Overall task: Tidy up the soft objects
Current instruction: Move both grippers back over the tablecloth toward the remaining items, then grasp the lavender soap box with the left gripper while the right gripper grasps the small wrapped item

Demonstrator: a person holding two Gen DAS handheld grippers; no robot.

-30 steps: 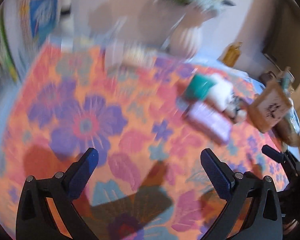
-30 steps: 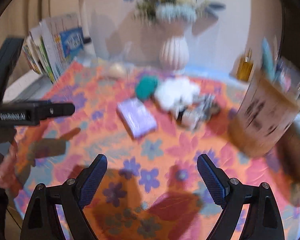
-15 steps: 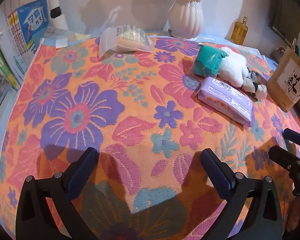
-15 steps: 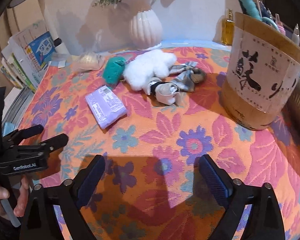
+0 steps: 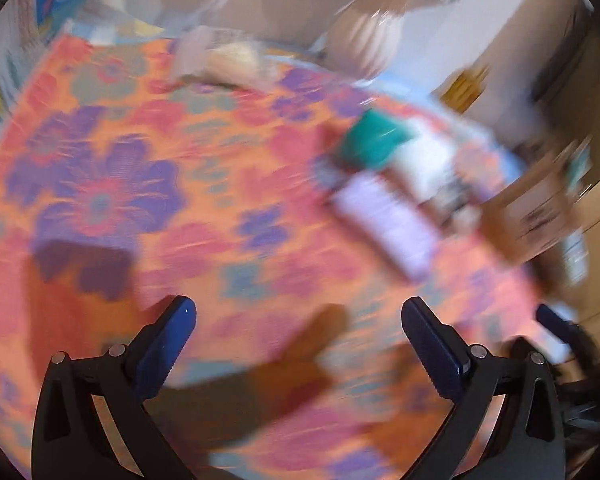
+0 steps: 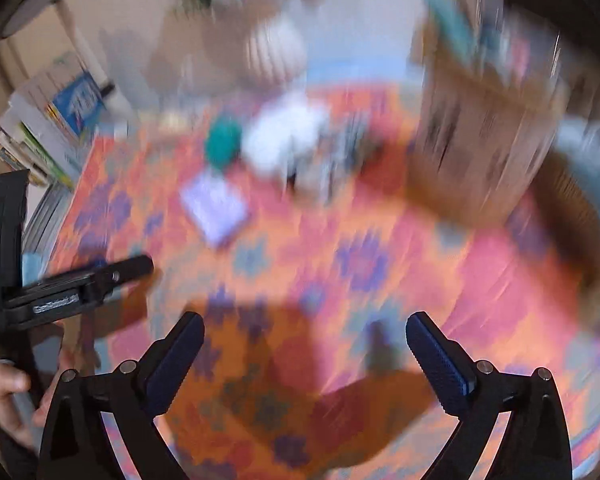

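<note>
Left gripper [image 5: 298, 322]: I have its jaws wide apart with nothing between them, only bare floral cloth [image 5: 99, 184] under the fingertips. I keep it back from the pile so it can take whichever soft piece comes first.
Right gripper [image 6: 304, 342]: its jaws have just been opening and now stand wide, with nothing between them. It points down at the cloth, short of the pile, which I judge leaves room to approach.
Soft pile, place: in the right wrist view it sits at about 12 o'clock from the jaws, well apart from them, beside the brown printed container [image 6: 484, 128] at 2 o'clock.
Teal piece [image 6: 221, 146]: rounded and bunched, just beside the white one.
White fluffy piece [image 6: 285, 138]: a pale, plump lump; blur hides its shape.
Grey-and-white fabric [image 6: 340, 160]: crumpled, at the white piece's right; too smeared to name.
Lilac packet [image 6: 215, 206]: flat, rectangular, nearest the jaws at 11 o'clock.
Progress: nothing gripped yet, by my reading.
</note>
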